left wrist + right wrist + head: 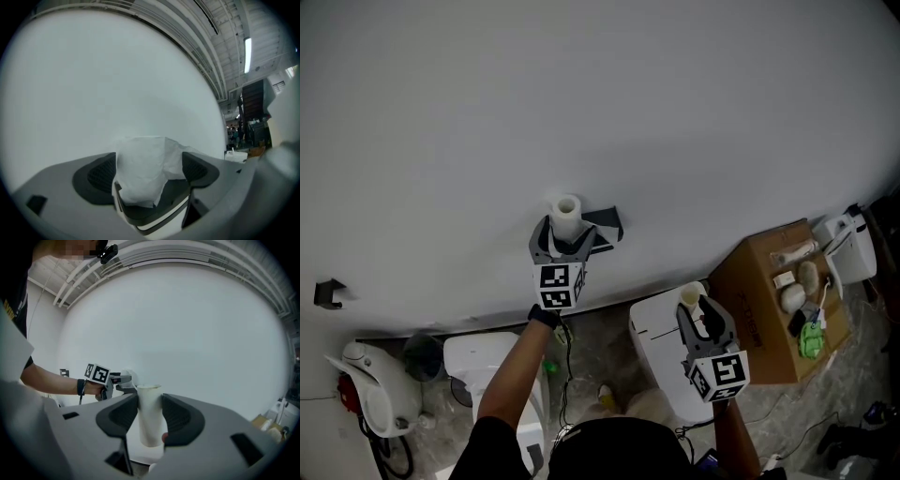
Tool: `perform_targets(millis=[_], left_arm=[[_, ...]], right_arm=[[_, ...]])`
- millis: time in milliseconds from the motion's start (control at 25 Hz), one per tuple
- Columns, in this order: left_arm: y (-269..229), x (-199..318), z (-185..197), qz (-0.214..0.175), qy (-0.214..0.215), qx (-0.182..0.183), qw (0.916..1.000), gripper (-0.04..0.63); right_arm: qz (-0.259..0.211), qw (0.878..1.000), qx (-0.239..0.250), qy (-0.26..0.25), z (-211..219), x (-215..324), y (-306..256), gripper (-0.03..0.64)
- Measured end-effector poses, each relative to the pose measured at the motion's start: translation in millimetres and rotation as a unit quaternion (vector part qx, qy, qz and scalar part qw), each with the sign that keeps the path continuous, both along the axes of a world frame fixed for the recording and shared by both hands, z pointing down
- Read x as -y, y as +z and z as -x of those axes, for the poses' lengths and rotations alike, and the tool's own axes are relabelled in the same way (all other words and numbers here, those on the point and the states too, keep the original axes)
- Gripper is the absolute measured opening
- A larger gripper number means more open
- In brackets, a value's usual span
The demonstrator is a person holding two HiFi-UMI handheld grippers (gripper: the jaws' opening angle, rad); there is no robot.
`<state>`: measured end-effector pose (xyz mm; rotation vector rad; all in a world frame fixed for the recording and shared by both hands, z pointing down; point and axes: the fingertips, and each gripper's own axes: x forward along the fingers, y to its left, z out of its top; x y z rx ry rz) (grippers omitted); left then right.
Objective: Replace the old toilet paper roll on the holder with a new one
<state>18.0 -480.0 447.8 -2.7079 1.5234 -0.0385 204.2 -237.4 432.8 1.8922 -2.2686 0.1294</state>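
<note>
A white toilet paper roll [566, 211] stands upright between the jaws of my left gripper [567, 236], which is shut on it close to the pale wall. Just right of it, a dark holder [607, 223] sticks out from the wall. In the left gripper view the soft white roll [143, 168] fills the gap of the gripper [149, 172]. My right gripper [700, 317] is lower and to the right, shut on a bare cardboard tube [691, 295]. The right gripper view shows that tube [150, 416] upright between the pads, with the left gripper [108, 380] beyond it.
A white toilet [661, 342] stands below the right gripper. To the right, a cardboard box [764, 309] carries several small items. A white appliance [370, 384] sits low at the left, and a small dark bracket [328, 292] is on the wall.
</note>
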Motion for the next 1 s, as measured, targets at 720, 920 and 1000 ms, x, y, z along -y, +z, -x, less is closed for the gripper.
perform_targets(millis=[720, 920, 1000], left_arm=[[-5.2, 15.2, 6.8, -0.005, -0.034, -0.009, 0.9994, 0.283], [-6.0, 12.3, 5.8, -0.004, -0.033, -0.003, 0.9994, 0.267], [-6.7, 10.0, 6.0, -0.003, -0.033, 0.001, 0.9994, 0.265]], right_arm=[[-0.001, 1.0, -0.008, -0.007, 6.2, -6.1, 1.1, 0.163], [-0.003, 1.0, -0.011, -0.006, 2.4, -10.6, 0.5, 0.163], [-0.005, 1.0, -0.011, -0.005, 1.5, -12.6, -0.4, 0.163]])
